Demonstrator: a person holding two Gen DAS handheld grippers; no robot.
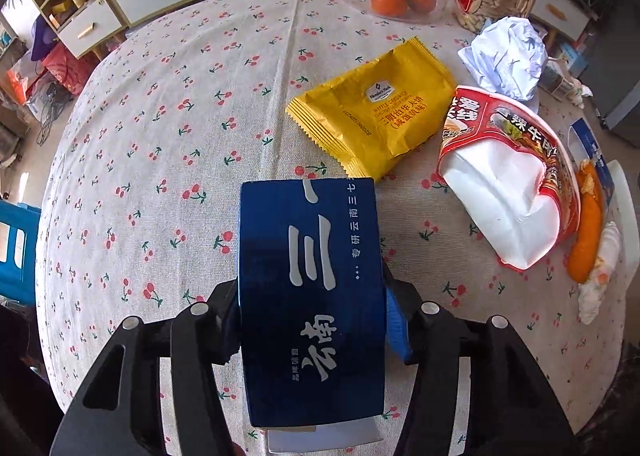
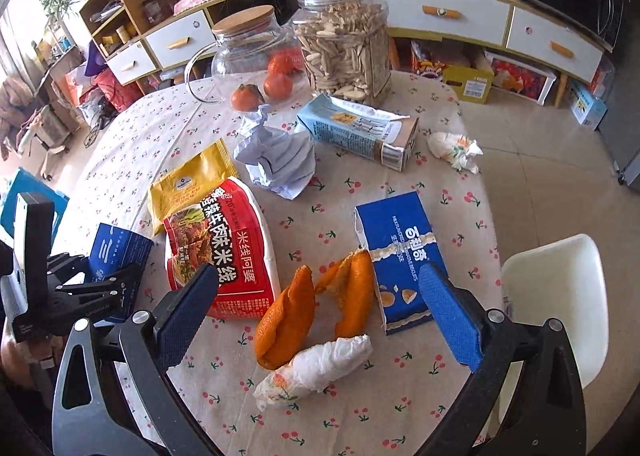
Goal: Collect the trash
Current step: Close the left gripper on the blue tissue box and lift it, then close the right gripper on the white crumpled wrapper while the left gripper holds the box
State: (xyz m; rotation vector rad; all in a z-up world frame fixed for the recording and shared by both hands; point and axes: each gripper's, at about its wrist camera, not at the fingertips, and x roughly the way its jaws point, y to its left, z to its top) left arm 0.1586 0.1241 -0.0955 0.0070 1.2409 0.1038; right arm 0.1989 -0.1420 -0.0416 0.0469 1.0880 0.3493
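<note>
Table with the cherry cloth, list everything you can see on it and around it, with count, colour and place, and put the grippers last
dark blue box: 1, between the left gripper's pads
yellow snack wrapper: 1, mid-table
red noodle packet: 1, red and white, overlapping the yellow wrapper
crumpled paper: 1, pale blue-white, centre
orange peel: 1, ahead of the right gripper
tissue wads: 2, white; beside the peel, and at the far right edge
blue biscuit box: 1, right of the peel
light blue carton: 1, lying by the jars
glass pitcher: 1, clear, cork lid
tangerines: 3, beside the pitcher
snack jar: 1, clear
white chair: 1, right of the table
left gripper: closed on the dark blue box
right gripper: open
</note>
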